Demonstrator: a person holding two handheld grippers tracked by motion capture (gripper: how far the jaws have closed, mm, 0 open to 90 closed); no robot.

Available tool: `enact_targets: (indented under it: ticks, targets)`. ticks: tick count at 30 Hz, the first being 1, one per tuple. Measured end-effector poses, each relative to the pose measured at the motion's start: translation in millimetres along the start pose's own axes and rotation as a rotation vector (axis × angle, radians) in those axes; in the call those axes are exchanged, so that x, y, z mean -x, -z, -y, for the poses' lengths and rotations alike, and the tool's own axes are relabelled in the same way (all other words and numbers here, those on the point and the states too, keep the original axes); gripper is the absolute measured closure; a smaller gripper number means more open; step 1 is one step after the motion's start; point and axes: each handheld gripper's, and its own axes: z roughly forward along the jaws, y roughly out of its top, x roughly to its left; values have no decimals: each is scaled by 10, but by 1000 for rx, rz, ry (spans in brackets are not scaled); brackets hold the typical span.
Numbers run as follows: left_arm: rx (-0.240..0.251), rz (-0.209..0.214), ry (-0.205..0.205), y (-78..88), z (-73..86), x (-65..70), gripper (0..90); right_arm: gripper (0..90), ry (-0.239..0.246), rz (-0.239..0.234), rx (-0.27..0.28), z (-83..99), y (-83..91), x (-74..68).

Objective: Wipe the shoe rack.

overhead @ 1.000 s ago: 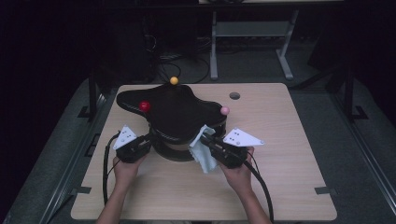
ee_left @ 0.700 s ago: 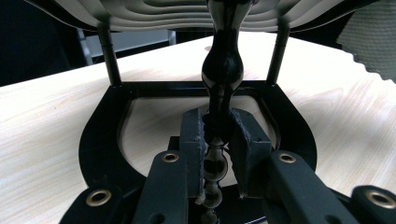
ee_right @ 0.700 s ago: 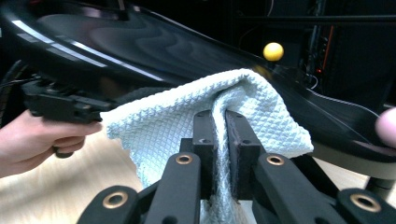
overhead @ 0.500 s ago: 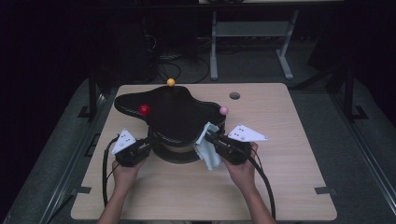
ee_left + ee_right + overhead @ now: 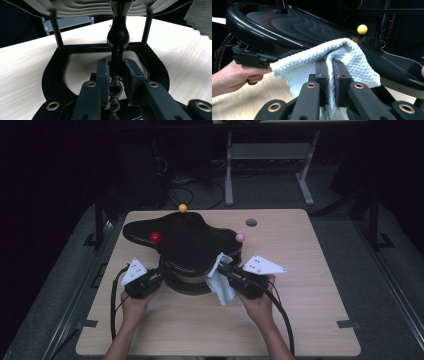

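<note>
A black stand with a wavy three-lobed top (image 5: 192,242) sits on the wooden table (image 5: 300,320). Its lobes carry an orange ball (image 5: 182,208), a red ball (image 5: 155,237) and a pink ball (image 5: 240,237). My left gripper (image 5: 116,65) is shut on the stand's turned black centre post (image 5: 117,40), under the top; in the high view the left gripper (image 5: 160,273) reaches in from the near left. My right gripper (image 5: 328,62) is shut on a light blue waffle cloth (image 5: 309,62), which is draped against the top's near rim (image 5: 262,32). In the high view the cloth (image 5: 223,287) hangs from the right gripper (image 5: 223,268).
The stand's black base frame (image 5: 53,72) rests on the table around the post. The person's left hand (image 5: 234,75) holding the left gripper shows in the right gripper view. A round hole (image 5: 251,222) lies in the table at the far right. Dark frames and cables stand behind the table.
My right gripper has carried the cloth a little up and forward, from below the rim onto the stand's near edge. The left gripper has stayed on the post.
</note>
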Motion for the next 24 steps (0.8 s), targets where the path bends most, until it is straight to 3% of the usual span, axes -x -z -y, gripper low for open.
enact_targets:
  ticks: [9, 18, 24]
  targets:
    - [-1, -14, 2, 4, 0, -26, 756, 837, 10, -4, -10, -30, -7, -30]
    - [14, -32, 31, 69, 43, -156, 755, 837, 28, -77, -12, -2, -81, -177]
    - [7, -46, 23, 77, 38, -157, 753, 836, 13, -36, -35, 58, -65, -54]
